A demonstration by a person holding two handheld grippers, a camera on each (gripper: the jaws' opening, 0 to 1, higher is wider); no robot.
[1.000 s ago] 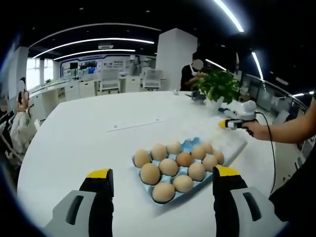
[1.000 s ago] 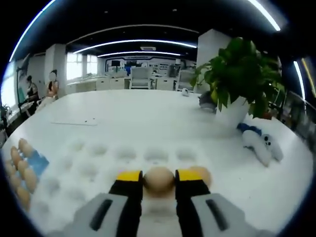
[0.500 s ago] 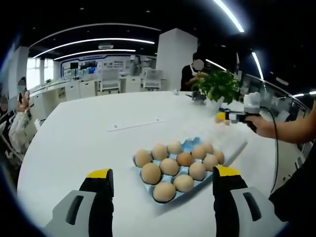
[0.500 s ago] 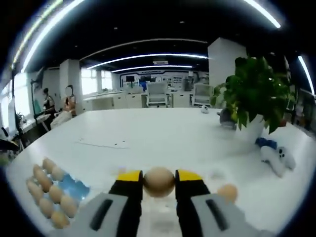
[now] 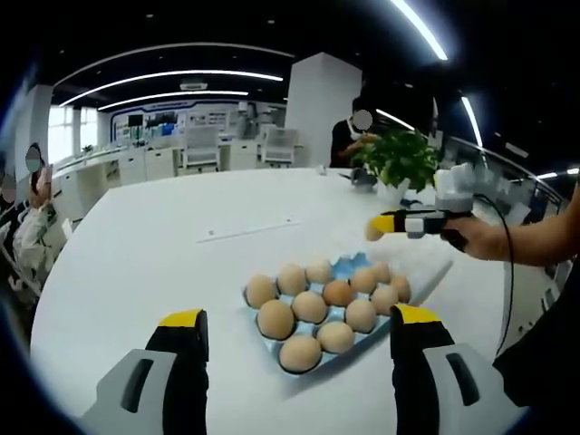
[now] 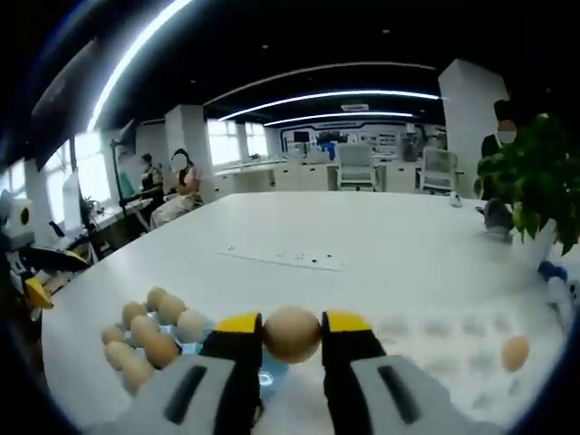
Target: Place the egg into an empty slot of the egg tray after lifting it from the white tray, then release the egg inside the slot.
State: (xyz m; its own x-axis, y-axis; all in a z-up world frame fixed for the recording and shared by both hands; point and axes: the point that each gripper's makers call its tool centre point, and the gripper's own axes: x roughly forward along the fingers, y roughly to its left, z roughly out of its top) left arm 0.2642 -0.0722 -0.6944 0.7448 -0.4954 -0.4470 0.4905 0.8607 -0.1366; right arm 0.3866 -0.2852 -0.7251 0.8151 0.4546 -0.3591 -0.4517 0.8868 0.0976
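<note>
White worktop (image 5: 154, 245), open office behind. Right tongs (image 6: 292, 336) pinch egg (image 6: 292, 334) above blue egg tray (image 5: 349, 265). Left tongs (image 5: 294, 331) spread, hovering near tray.

My right gripper (image 6: 292, 337) is clamped on an egg (image 6: 292, 333), raised in my hand (image 5: 478, 238). My left gripper (image 5: 294, 331) hangs with jaws wide apart.

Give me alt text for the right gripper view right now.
The right hand-held gripper holds a tan egg between its yellow-tipped jaws, above a white table. The blue egg tray, mostly full, lies lower left; one egg remains on the white tray at right.
</note>
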